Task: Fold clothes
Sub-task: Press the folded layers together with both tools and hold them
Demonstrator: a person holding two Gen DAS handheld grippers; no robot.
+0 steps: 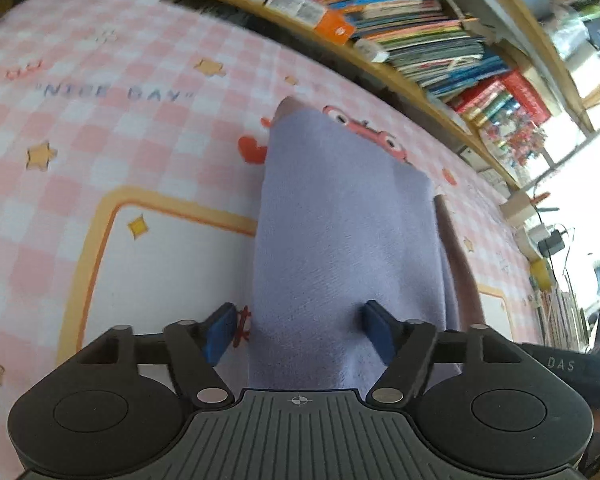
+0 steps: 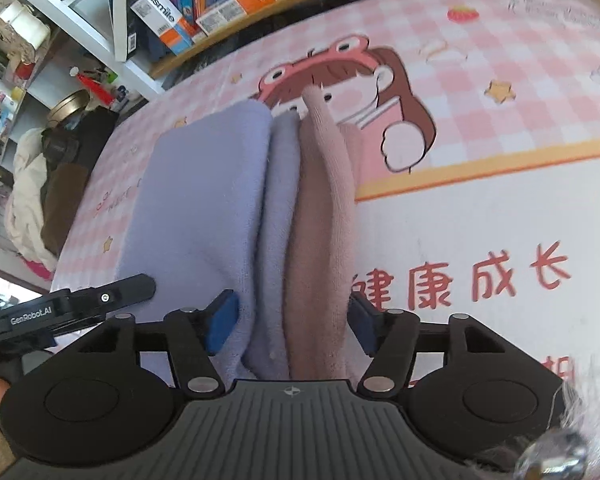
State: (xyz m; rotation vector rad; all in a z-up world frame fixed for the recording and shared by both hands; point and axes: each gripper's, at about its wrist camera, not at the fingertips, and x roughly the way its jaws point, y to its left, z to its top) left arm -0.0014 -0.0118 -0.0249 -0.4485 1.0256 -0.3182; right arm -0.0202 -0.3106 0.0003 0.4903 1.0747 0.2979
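A lavender garment (image 1: 340, 240) with a dusty-pink part (image 2: 320, 208) lies folded lengthwise on a pink checked cartoon mat (image 1: 100, 140). In the left wrist view my left gripper (image 1: 300, 332) stands open, its blue pads either side of the lavender cloth's near end. In the right wrist view my right gripper (image 2: 292, 324) is open too, with the lavender cloth (image 2: 204, 208) and pink folds running between its pads (image 2: 222, 320). Whether the pads touch the cloth I cannot tell. The left gripper's black body (image 2: 60, 308) shows at the left of the right wrist view.
A low wooden shelf full of books (image 1: 400, 28) runs along the mat's far edge. Boxes and books (image 2: 204, 0) stand on it in the right wrist view. Bags and clothing (image 2: 32, 184) lie off the mat's left side. Cables and boxes (image 1: 548, 248) sit off the mat's right side.
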